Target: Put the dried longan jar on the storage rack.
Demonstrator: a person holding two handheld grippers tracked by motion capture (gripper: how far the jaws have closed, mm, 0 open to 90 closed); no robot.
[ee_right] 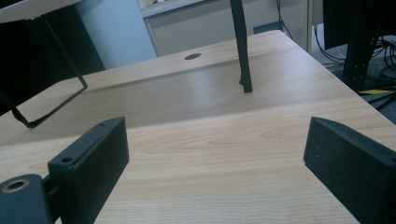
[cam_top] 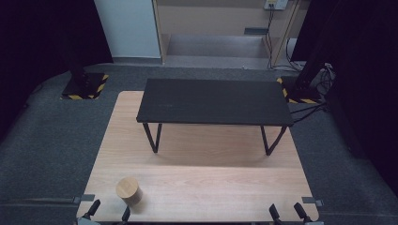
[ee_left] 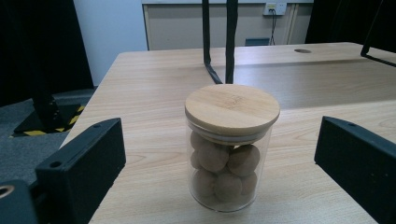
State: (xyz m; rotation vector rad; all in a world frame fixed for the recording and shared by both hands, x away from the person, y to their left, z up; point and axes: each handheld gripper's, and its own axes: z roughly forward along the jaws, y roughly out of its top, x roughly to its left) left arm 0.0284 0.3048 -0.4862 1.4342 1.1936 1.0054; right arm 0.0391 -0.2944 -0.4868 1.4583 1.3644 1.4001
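A clear glass jar (ee_left: pixel 228 161) with a round wooden lid (ee_left: pixel 232 108) stands upright near the table's front left corner. It holds several brown balls. In the high view the jar (cam_top: pixel 127 191) is just beyond my left gripper (cam_top: pixel 110 210). In the left gripper view, my left gripper (ee_left: pixel 219 128) is open, its jaws wide on either side of the jar with gaps on both sides. My right gripper (cam_top: pixel 286 212) is at the front right edge. In its own view my right gripper (ee_right: pixel 217 126) is open over bare wood.
A low black shelf (cam_top: pixel 213 101) on thin metal legs (cam_top: pixel 152 137) stands across the far half of the light wooden table (cam_top: pixel 211 187). Two dark stands with yellow-black striped bases (cam_top: pixel 84 86) flank the table on the grey carpet. Cables lie at the far right.
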